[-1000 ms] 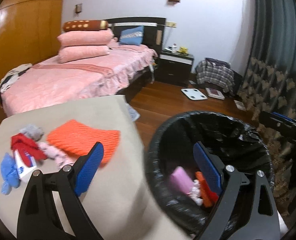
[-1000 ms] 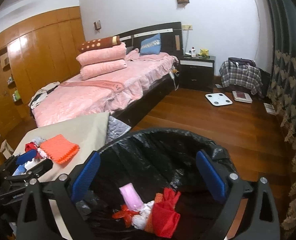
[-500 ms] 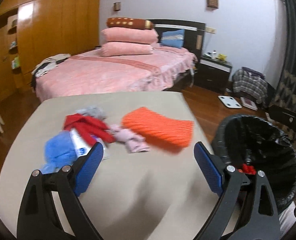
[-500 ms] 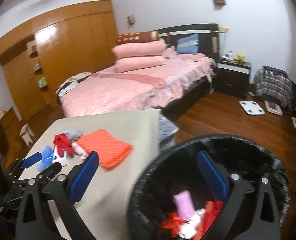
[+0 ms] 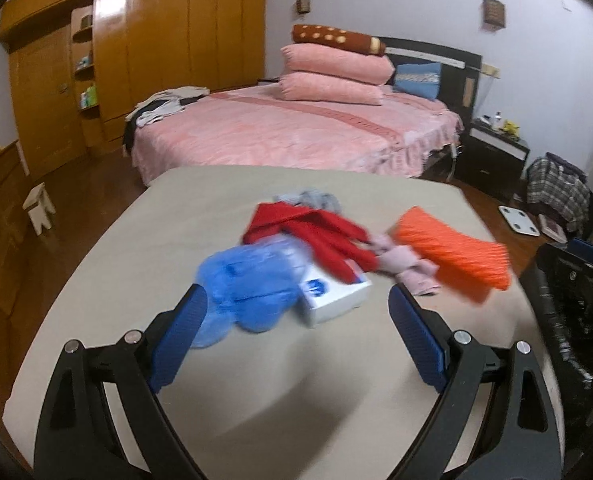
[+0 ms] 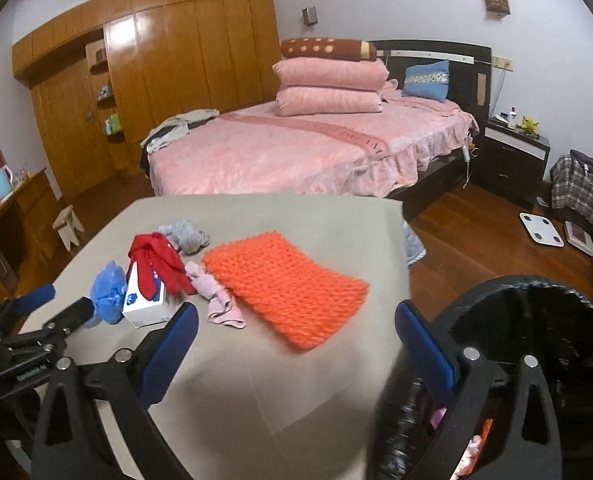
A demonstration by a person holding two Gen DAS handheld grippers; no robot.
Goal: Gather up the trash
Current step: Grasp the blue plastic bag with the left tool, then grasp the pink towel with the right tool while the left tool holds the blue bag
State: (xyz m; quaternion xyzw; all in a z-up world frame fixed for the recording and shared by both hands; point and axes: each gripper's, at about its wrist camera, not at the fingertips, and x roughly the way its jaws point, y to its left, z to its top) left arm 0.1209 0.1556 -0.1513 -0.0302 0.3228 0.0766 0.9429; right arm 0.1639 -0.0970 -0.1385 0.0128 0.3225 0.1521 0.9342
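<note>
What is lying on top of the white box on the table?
A red cloth drapes over the white box, with a blue crumpled piece against its left side. Anything beneath the box is hidden.

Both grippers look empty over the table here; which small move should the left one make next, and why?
Probably ease the open left gripper forward and down onto the crumpled blue tissue wad and close. It lies nearest, just ahead of the fingers, beside the white box, while the black-lined trash bin waits at the table's right edge.
</note>
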